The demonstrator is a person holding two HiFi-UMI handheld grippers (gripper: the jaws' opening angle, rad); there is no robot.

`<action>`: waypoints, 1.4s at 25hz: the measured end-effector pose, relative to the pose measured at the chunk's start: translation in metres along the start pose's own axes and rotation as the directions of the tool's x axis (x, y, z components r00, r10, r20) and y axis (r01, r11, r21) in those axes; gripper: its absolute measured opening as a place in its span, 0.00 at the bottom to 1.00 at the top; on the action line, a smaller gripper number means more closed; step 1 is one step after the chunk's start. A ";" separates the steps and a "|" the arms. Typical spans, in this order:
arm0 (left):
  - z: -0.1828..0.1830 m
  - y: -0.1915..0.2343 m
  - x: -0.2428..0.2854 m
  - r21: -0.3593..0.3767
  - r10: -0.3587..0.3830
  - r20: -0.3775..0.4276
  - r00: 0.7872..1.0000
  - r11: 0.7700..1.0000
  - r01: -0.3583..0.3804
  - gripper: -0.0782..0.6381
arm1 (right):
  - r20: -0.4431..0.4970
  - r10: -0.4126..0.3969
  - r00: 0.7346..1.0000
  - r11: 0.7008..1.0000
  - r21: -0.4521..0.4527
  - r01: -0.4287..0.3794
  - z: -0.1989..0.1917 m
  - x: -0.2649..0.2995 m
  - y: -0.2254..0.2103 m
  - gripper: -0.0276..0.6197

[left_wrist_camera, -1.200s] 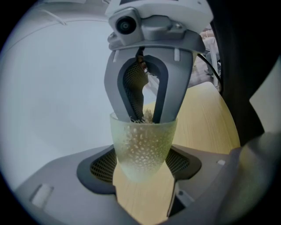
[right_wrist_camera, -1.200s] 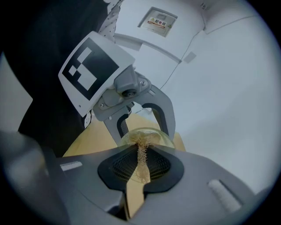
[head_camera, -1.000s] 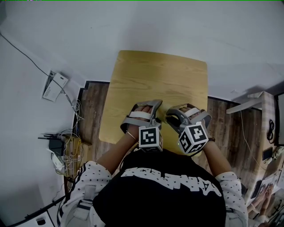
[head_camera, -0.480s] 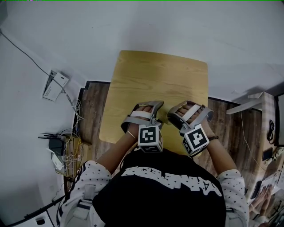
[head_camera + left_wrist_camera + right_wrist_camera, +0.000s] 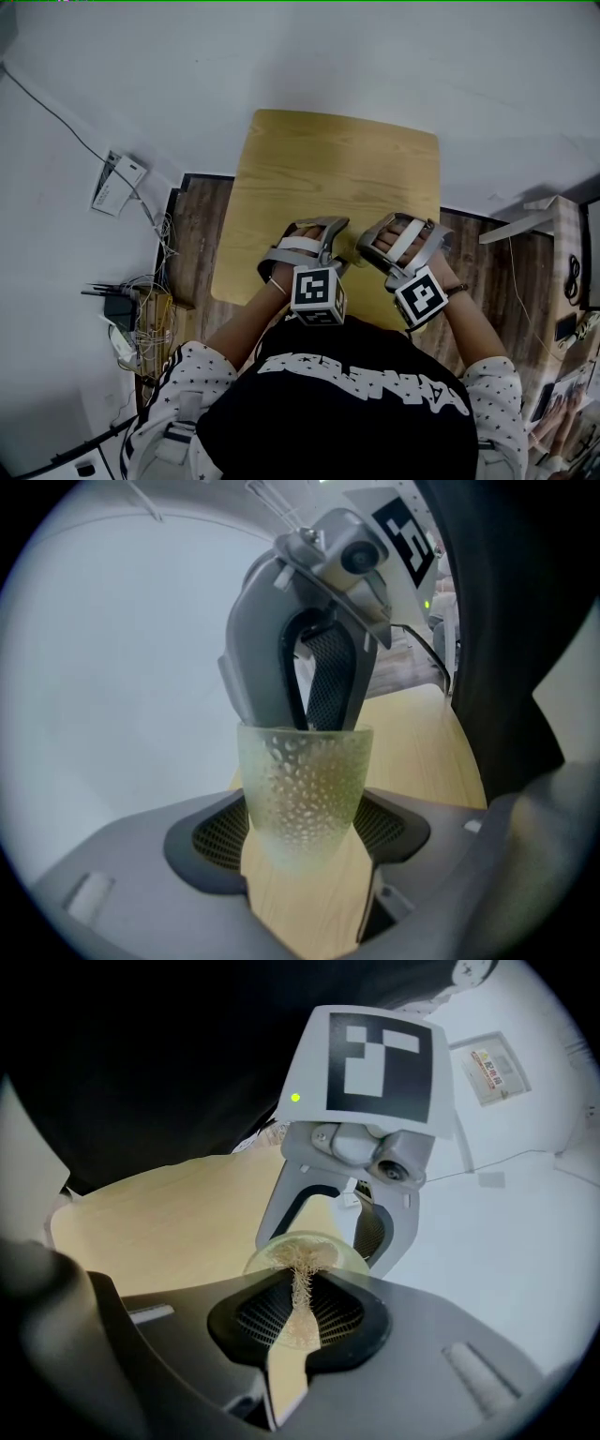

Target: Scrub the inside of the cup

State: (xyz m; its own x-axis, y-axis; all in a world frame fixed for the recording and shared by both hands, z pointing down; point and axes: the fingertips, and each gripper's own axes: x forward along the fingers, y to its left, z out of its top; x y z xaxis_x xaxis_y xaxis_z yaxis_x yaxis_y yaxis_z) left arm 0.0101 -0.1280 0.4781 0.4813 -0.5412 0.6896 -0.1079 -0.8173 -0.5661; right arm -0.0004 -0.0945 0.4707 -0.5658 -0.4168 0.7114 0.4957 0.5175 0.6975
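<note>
A pale green, dimpled translucent cup [image 5: 305,789] sits upright between my left gripper's [image 5: 302,832] jaws, which are shut on its lower part. The right gripper [image 5: 314,691] faces it from above, jaws reaching into the cup's mouth. In the right gripper view, my right gripper [image 5: 298,1312] is shut on a tan fibrous scrubber [image 5: 302,1288] whose far end spreads inside the cup's rim [image 5: 349,1258]. From the head view, the left gripper [image 5: 330,246] and right gripper [image 5: 371,247] meet tip to tip over the table's near edge. The cup is hidden between them there.
The light wooden table [image 5: 328,159] stands against a white wall, its top bare beyond the grippers. Dark wood floor lies on both sides. A power strip with cables [image 5: 117,180] and a router [image 5: 117,305] are on the floor at the left.
The right gripper's marker cube has swung right and slightly down, turning the gripper about the cup's mouth. The left gripper has barely moved.
</note>
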 end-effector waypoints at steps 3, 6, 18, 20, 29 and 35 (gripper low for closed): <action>0.000 0.004 0.000 0.017 0.029 -0.005 1.000 0.999 -0.029 0.60 | 0.021 -0.014 1.000 0.996 0.084 0.012 0.000 -0.001 -0.006 0.13; 0.001 0.005 -0.001 0.030 0.039 -0.010 0.999 0.999 -0.039 0.60 | 0.045 -0.017 0.999 0.983 0.186 0.009 0.001 -0.003 -0.010 0.13; 0.000 0.013 -0.007 0.091 0.090 -0.045 0.995 0.992 -0.086 0.60 | 0.106 -0.076 0.991 0.847 0.532 0.008 -0.001 -0.003 -0.023 0.12; 0.001 0.014 -0.007 0.099 0.100 -0.047 0.994 0.991 -0.095 0.60 | 0.121 -0.088 0.989 0.800 0.599 -0.002 0.000 -0.004 -0.026 0.12; -0.003 0.015 -0.006 0.120 0.121 -0.068 0.990 0.986 -0.112 0.60 | 0.198 -0.126 0.972 0.541 0.835 -0.100 0.000 -0.003 -0.032 0.12; -0.006 0.010 -0.002 0.142 0.113 -0.085 0.990 0.985 -0.100 0.60 | 0.231 -0.141 0.963 0.383 0.909 -0.162 0.001 -0.002 -0.032 0.12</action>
State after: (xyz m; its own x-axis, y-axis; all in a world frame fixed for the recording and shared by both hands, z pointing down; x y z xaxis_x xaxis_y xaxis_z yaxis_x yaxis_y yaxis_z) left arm 0.0023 -0.1359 0.4740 0.3905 -0.6445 0.6573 -0.0305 -0.7227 -0.6905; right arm -0.0161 -0.1095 0.4464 -0.7666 -0.3017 0.5668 -0.3177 0.9453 0.0736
